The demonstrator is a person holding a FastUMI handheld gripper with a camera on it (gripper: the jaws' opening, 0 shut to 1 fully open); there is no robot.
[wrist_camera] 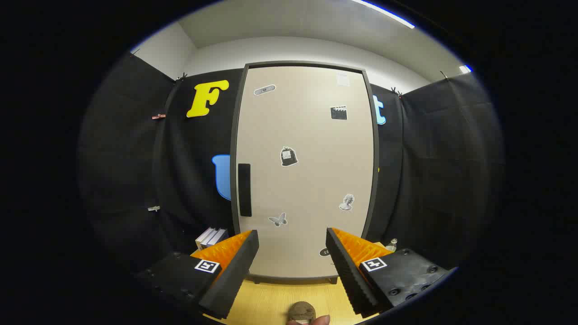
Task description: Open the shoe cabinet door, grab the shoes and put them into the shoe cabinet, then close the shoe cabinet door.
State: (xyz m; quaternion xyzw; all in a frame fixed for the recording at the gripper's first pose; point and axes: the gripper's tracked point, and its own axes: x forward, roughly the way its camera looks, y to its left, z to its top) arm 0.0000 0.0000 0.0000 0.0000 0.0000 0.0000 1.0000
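Gripper view: the shoe cabinet (305, 171) stands straight ahead of the fingers, its door (311, 149) shut and flat-on to the camera.
Handle: a dark vertical handle (244, 189) sits at the door's left edge, about mid-height, its long axis upright; it lies beyond the left finger and above it, well apart from both tips.
Gripper: the gripper (292, 239) is spread wide, with bare door showing across the whole gap.
Hold: nothing is between the fingers and neither one touches the cabinet.
Shoe: a brownish rounded thing (301, 310) lies on the wooden floor (266, 300) below and between the fingers; it may be a shoe, too cut off to tell.
Judgement: the opening step looks not yet begun; reaching the handle calls for a move up and to the left.
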